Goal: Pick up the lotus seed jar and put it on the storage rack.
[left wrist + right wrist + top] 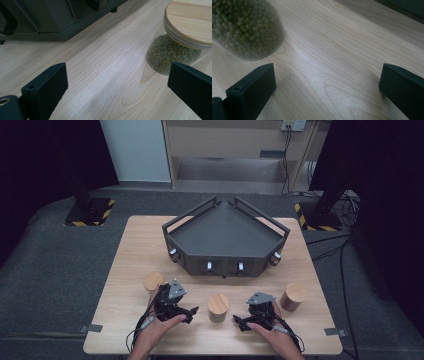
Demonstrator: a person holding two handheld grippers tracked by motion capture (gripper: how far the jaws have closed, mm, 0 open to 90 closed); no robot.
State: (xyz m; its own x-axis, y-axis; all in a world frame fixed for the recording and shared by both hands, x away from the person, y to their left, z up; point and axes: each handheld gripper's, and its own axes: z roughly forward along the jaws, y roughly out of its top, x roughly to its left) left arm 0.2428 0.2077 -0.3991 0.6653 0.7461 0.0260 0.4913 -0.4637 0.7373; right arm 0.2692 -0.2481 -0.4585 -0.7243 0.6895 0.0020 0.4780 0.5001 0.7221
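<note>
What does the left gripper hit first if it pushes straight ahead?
Probably the middle glass jar of green beans with a round wooden lid. The left gripper points at it in the high view with open fingers, though in its own view the jar sits right of centre.

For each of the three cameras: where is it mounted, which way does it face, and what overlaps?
High view: above the person's side, facing forward and down on the table; both hands, left gripper, right gripper.
Left gripper view: rides that gripper, along its open jaws toward the middle jar and tray.
Right gripper view: along its open jaws.
Shared: both gripper views show that jar of green beans.
</note>
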